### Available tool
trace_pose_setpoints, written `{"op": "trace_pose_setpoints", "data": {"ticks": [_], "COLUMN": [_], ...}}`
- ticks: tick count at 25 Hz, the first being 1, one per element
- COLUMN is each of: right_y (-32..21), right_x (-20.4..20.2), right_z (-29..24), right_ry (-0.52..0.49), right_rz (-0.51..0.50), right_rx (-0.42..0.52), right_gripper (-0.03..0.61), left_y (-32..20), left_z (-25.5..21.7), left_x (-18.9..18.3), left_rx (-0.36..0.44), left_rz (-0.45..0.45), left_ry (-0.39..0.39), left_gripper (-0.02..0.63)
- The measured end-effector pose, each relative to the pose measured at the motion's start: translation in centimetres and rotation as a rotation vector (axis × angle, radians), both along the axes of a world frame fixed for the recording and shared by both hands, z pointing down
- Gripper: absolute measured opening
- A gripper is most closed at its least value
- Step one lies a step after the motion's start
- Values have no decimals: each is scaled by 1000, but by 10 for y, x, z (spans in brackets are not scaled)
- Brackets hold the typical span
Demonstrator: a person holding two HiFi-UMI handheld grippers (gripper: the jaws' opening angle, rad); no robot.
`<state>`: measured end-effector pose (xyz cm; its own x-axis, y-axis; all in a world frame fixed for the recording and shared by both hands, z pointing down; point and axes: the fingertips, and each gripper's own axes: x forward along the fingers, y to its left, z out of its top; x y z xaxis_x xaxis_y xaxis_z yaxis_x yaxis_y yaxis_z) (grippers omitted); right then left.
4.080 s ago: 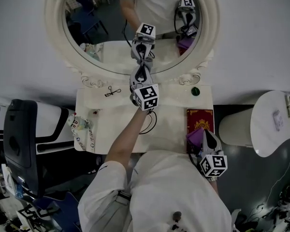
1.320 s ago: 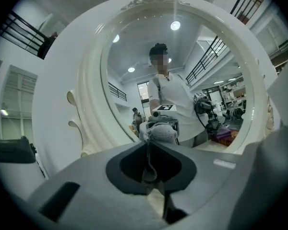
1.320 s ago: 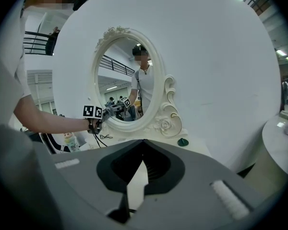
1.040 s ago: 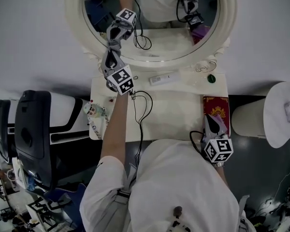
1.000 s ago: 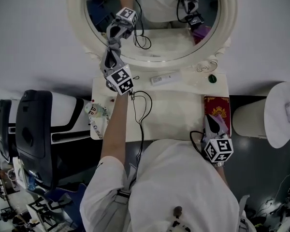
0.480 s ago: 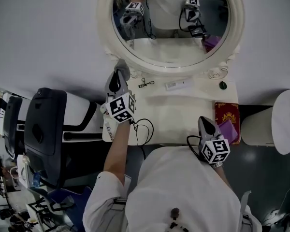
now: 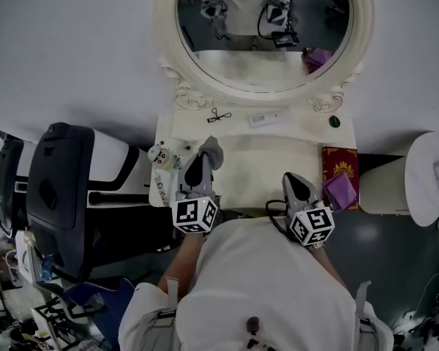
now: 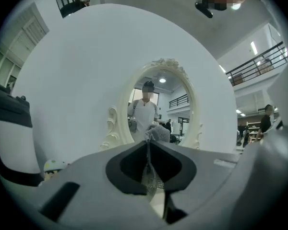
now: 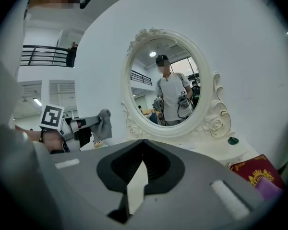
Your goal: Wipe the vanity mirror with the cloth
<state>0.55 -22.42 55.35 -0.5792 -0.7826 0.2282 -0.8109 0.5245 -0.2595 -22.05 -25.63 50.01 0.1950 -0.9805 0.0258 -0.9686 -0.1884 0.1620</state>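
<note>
**Cloth held well short of the mirror**

Judging from how things lie, the step in hand is carrying the cloth [image 7: 213,150] up to the mirror [image 7: 262,46] and wiping the glass. To do it well, the left gripper [image 8: 148,145] should lead with the loose bunch of fabric that stands proud of its tips. That way soft cloth meets the glass, not the hard jaws. Even, overlapping passes running close to the carved frame would cover the whole oval. The small items lying on the surface [image 7: 256,163] just below the mirror are best passed over from above.

The left jaws are closed tight on the grey cloth. A thin fold runs down between them and a crumpled tuft pokes out past the tips toward the mirror. The cloth hangs in front of the mirror and well apart from it, over the edge of the surface farthest from the glass, touching neither.

The right gripper [image 9: 143,143] has its jaws together with nothing between them. It sits level with the left one, equally far from the mirror and toward its right side.
</note>
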Motion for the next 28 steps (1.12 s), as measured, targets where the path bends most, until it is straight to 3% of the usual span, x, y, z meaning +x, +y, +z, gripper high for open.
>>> {"op": "trace_pose_setpoints", "data": {"ticks": [6,13,18,23,28], "right_y": [12,35,55,62,66], "right_x": [-1,12,-7,-16,-15], "right_z": [-34,-116,-84,-62,-51], "right_ry": [13,-96,-69,-55,-56], "right_rz": [33,44,51,1,-7], "right_rx": [107,200,156,107,66], "right_gripper": [8,8,8,8,8], "left_y": [41,66,80,79,87], "left_z": [-4,-38,-14,-8,3], "left_x": [65,82,93,75,75], "left_rx": [9,43,-2,-22,-52], "left_rz": [210,319,305,202,207], "left_ry": [12,15,-16,80,78], "left_gripper": [21,21,23,23,23]}}
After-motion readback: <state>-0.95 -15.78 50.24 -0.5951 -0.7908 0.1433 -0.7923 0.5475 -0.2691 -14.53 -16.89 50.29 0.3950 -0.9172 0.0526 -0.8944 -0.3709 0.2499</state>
